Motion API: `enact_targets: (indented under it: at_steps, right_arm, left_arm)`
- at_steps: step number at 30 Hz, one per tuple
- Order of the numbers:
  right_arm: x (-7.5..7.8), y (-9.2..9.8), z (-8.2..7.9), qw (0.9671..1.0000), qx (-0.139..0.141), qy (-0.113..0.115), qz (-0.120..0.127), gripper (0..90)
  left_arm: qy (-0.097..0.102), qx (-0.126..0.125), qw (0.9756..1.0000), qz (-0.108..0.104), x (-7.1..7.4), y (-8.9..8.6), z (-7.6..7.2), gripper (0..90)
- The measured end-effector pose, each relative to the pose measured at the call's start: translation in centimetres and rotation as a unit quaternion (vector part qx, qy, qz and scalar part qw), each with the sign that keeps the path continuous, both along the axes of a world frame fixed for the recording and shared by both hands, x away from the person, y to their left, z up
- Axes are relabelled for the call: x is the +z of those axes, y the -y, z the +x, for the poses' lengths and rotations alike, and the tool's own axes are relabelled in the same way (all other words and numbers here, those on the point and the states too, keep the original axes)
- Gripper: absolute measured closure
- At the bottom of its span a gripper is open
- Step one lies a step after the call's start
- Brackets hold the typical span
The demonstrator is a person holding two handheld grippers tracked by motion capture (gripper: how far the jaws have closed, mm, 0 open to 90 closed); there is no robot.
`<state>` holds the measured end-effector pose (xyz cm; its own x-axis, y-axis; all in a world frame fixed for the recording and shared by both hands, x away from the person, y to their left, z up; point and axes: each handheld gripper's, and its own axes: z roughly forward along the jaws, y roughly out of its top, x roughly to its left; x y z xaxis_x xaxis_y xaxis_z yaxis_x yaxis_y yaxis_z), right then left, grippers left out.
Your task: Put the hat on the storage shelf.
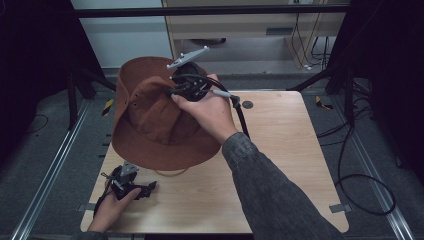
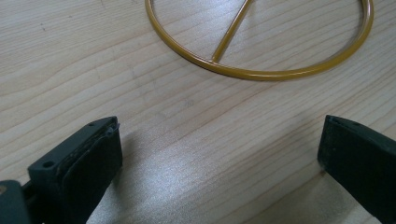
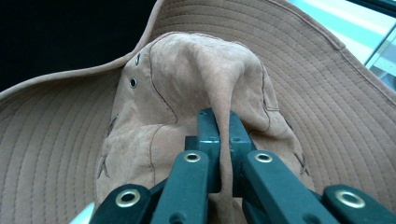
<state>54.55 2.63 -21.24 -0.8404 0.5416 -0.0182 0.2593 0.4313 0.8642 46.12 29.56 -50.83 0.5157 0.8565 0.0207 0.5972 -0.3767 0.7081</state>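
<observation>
Above the far left part of the wooden bench (image 1: 280,150), one brown hat (image 1: 150,125) hangs tilted from the right gripper (image 1: 187,82), whose two fingers (image 3: 208,135) are clamped together on a pinched fold of the hat's crown. One yellow wire ring (image 2: 261,72) with a single spoke lies flat on the bench under the hat's near brim. The left gripper (image 1: 142,189) rests near the bench's front left corner, its two fingers (image 2: 88,154) wide apart with nothing between them, pointing at the ring.
</observation>
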Motion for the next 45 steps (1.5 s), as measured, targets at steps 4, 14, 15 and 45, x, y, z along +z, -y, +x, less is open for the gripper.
enact_targets:
  at_steps: [4,14,15,45]
  right_arm:
    - [-0.3,-0.6,0.1,1.0000,0.002,-0.002,-0.007,89.0]
    - [-0.9,-1.2,0.5,0.9999,0.002,-0.008,-0.014,89.0]
    - [-1.0,-1.3,0.5,0.9999,0.003,-0.008,-0.014,89.0]
    - [-2.2,-2.9,1.0,0.9993,0.018,-0.030,-0.012,85.5]
  left_arm:
    - [0.000,0.000,1.0000,0.000,0.0,0.0,0.0,0.0]
    - [0.000,-0.001,1.0000,0.000,0.0,0.0,0.0,0.0]
    - [0.000,-0.001,1.0000,0.000,0.0,0.0,0.0,0.0]
    - [0.000,0.000,1.0000,0.000,0.0,0.0,0.0,0.0]
